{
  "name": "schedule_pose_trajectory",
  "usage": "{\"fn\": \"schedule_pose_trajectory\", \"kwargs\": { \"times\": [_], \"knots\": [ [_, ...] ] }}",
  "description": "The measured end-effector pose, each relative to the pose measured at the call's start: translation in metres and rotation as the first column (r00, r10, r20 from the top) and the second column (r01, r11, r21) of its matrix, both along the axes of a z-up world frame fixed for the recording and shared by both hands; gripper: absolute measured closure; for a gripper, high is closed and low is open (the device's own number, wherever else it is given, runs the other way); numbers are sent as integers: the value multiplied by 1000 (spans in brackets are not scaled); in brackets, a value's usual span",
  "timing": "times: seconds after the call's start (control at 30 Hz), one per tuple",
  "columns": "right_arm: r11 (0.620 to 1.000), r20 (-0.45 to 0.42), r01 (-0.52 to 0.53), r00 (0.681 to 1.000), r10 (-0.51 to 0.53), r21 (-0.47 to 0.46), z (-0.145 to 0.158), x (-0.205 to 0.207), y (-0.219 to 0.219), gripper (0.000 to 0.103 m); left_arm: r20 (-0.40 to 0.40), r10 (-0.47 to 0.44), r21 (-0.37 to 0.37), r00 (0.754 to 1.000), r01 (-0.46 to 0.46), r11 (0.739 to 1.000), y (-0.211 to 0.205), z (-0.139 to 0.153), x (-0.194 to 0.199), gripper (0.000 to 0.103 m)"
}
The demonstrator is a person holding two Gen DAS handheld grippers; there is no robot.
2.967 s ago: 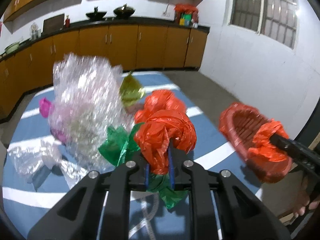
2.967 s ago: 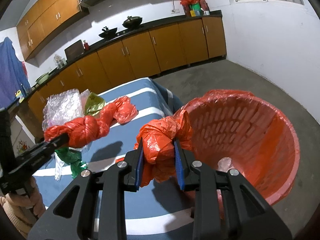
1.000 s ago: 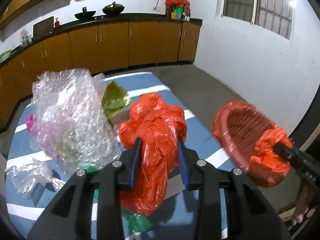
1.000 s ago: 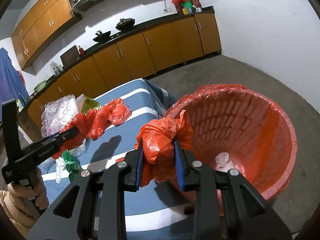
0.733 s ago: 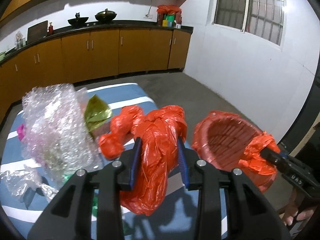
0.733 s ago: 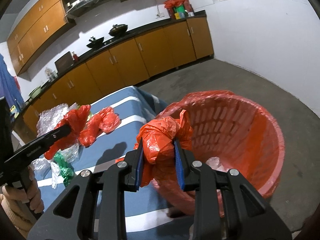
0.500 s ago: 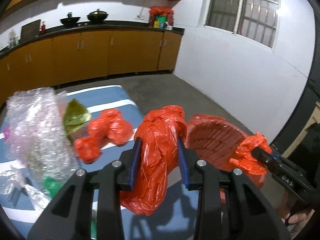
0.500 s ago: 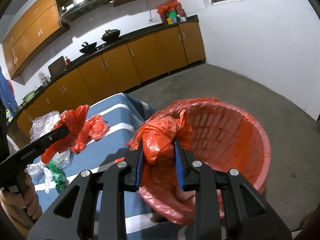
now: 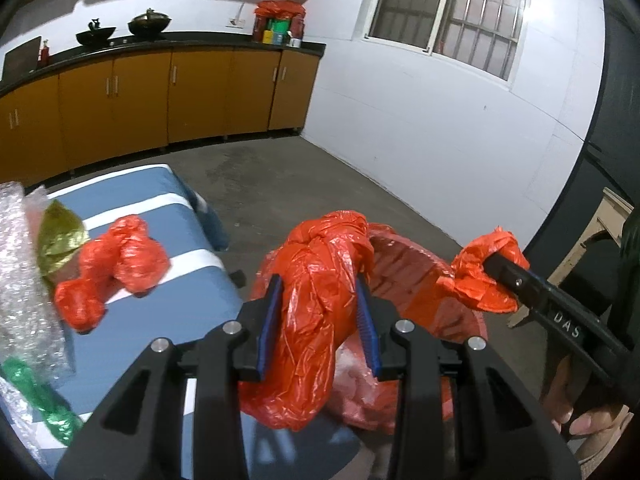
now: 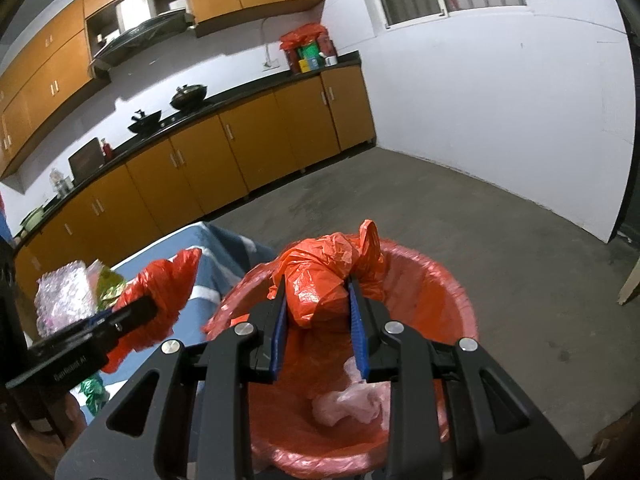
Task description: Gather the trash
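Note:
My left gripper [image 9: 318, 280] is shut on a crumpled orange plastic bag [image 9: 312, 344] that hangs just in front of the red basket [image 9: 416, 280]. The basket sits beyond the table's right edge and is lined with orange plastic. My right gripper [image 10: 317, 284] is shut on the bunched edge of that liner [image 10: 320, 276] at the basket rim [image 10: 460, 300]. A pale plastic scrap [image 10: 348, 400] lies inside the basket. In the right wrist view the left gripper [image 10: 148, 304] comes in from the left with its orange bag [image 10: 168, 288].
On the blue striped table [image 9: 160, 320] lie a second orange bag [image 9: 120, 264], bubble wrap [image 9: 20, 280], a gold wrapper [image 9: 60, 236] and a green wrapper [image 9: 40, 412]. Grey floor lies beyond the basket, with brown cabinets [image 9: 140, 100] along the far wall. A hand [image 9: 580, 416] holds the right gripper.
My left gripper has carried the orange bag rightward from over the table to the basket. The basket, held by its liner in the right gripper, has come closer to the table's edge.

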State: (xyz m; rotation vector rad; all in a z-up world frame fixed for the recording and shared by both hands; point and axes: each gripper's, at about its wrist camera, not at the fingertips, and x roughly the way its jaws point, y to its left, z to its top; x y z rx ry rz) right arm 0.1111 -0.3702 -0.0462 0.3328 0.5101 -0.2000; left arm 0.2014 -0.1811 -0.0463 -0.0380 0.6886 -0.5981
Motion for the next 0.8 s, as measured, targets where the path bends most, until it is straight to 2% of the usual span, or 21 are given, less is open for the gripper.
{"fn": "schedule_pose_trajectory", "kwargs": {
  "times": [0.13, 0.27, 0.37, 0.53, 0.6, 0.7, 0.8],
  "knots": [
    [1000, 14, 18, 1000, -18, 6, 3, 2, -8, 75, -11, -22, -2, 1000, 22, 1000, -17, -3, 5, 66],
    [999, 23, 34, 999, -35, 16, 3, 5, -14, 69, -31, -38, -5, 999, 38, 999, -31, -9, 11, 61],
    [999, 22, 44, 999, -44, 31, 2, 7, -21, 66, -52, -42, -1, 998, 42, 999, -36, -15, 14, 53],
    [998, 10, 59, 998, -59, 19, -1, 1, -21, 65, -69, -19, 11, 997, 20, 1000, -29, -21, 15, 52],
    [998, 3, 59, 998, -59, -2, -2, -1, -19, 65, -55, 9, 21, 998, -8, 1000, -20, -20, 13, 47],
    [998, -12, 44, 999, -44, -34, -4, -5, -10, 65, 7, 81, 59, 997, -81, 995, -1, -16, 2, 36],
    [999, -21, 7, 1000, -8, -49, -5, -6, 2, 64, 77, 147, 112, 986, -155, 982, 21, -10, -11, 29]
  ]
}}
